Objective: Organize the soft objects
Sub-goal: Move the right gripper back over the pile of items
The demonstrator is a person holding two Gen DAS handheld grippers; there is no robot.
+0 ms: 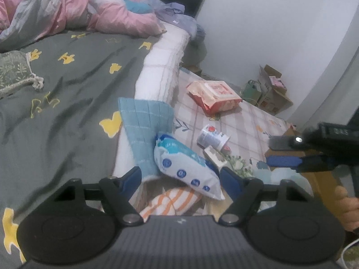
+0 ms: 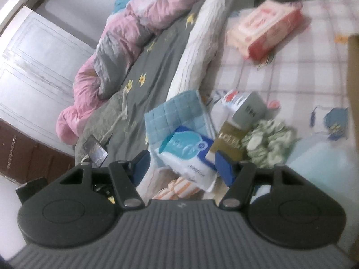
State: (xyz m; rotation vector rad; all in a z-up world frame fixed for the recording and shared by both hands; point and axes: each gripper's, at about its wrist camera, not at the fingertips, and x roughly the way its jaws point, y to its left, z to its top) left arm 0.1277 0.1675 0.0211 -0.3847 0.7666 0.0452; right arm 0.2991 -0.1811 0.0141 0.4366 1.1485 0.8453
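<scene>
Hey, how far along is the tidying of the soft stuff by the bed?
Nothing looks sorted yet. Both tools are open and empty: the left tool hangs just above the blue and white pack, though no pad touches it. Left to do: that pack, the blue quilted cloth, the striped cloth, the red and white pack and the floral fabric.

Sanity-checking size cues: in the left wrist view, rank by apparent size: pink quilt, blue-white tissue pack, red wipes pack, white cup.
1. pink quilt
2. blue-white tissue pack
3. red wipes pack, close to the tissue pack and farther away, so that order is unsure
4. white cup
</scene>
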